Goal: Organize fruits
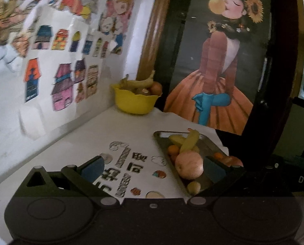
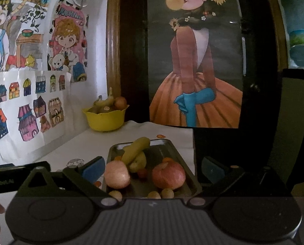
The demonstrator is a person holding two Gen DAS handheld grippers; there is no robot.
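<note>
Fruits lie heaped in the shallow rectangular metal tray point(image 2: 172, 143) just ahead of my right gripper point(image 2: 152, 170), whose blue-padded jaws stand wide apart and empty around two smooth pink apples point(image 2: 117, 174), curved yellow bananas point(image 2: 136, 152) and small round tan fruits point(image 2: 167, 193). My left gripper point(image 1: 153, 168) is spread open too, one pad over the tray's near edge beside an apple. Farther back on the white printed tablecloth point(image 1: 86, 134), a scalloped yellow plastic bowl point(image 2: 105, 119) holds more fruit against the dark-framed painting point(image 2: 194, 61).

Fruit in two spots on the tabletop point(image 2: 74, 149).
Flat metal tray point(image 2: 173, 146) near; yellow scalloped bowl point(image 2: 105, 120) behind-left, against the wall.
</note>
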